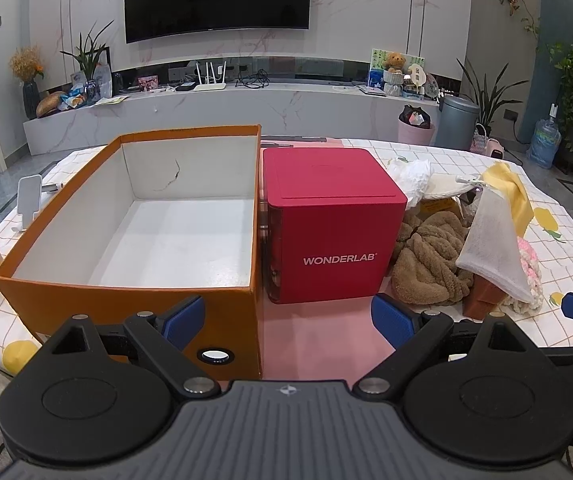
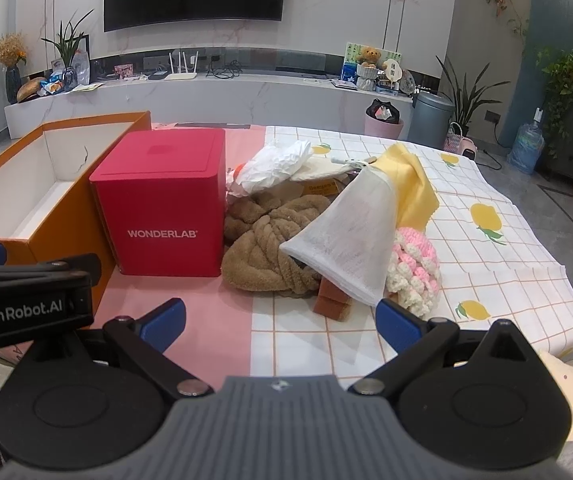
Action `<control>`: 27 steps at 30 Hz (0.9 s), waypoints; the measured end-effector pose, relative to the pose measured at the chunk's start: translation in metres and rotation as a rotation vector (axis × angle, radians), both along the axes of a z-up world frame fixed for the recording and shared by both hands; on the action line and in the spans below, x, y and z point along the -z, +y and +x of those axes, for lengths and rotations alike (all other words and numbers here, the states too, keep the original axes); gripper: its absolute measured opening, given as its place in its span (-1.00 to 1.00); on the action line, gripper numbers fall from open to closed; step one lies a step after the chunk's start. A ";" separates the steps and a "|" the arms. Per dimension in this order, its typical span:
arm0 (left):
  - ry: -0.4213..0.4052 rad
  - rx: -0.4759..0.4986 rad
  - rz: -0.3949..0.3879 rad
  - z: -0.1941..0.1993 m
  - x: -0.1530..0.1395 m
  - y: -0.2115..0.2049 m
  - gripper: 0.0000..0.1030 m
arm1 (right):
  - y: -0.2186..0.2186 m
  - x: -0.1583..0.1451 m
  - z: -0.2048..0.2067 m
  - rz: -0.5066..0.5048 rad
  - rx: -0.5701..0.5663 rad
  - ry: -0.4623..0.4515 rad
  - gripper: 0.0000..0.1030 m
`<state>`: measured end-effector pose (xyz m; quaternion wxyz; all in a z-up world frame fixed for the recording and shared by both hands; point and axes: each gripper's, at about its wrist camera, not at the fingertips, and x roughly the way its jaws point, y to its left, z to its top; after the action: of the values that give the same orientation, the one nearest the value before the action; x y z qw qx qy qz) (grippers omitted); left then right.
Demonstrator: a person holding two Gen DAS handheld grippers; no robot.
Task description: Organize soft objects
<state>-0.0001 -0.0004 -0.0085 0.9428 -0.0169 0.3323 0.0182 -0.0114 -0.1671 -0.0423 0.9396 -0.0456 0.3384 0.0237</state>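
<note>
Both grippers you hold are spread wide and carry nothing: the left gripper (image 1: 288, 316) hangs before the near wall of the orange box (image 1: 134, 304), the right gripper (image 2: 280, 320) just short of the heap of soft things.

Using the red box (image 2: 166, 204) as landmark: the orange box touches or nearly touches its left side, open-topped and apparently bare inside, so it is probably the intended container. Against its right side lies the heap: a brown plush knot (image 2: 270, 248) nearest it, a white mesh cloth (image 2: 346, 240) draped over the front, a pink and white knitted piece (image 2: 414, 268) further right, a yellow cloth (image 2: 406, 184) behind, and crumpled white material (image 2: 274, 164) at the rear.

A brown block (image 2: 332, 300) under the mesh cloth is largely covered; I cannot identify it. Printed packaging behind the plush knot is mostly buried. Nothing appears sorted yet.
</note>
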 end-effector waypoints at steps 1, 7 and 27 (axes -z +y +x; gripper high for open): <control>0.001 0.001 0.001 0.000 0.000 0.000 1.00 | 0.000 0.000 0.000 0.000 0.000 0.000 0.93; 0.001 0.000 0.002 0.000 0.000 0.000 1.00 | 0.000 0.000 0.000 -0.003 0.000 0.002 0.93; 0.014 0.068 -0.103 0.013 -0.010 -0.007 1.00 | -0.017 -0.012 0.002 0.039 0.062 -0.039 0.94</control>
<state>0.0130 -0.0072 0.0016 0.9384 -0.0540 0.3400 -0.0309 -0.0093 -0.1840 -0.0307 0.9470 -0.0169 0.3209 0.0003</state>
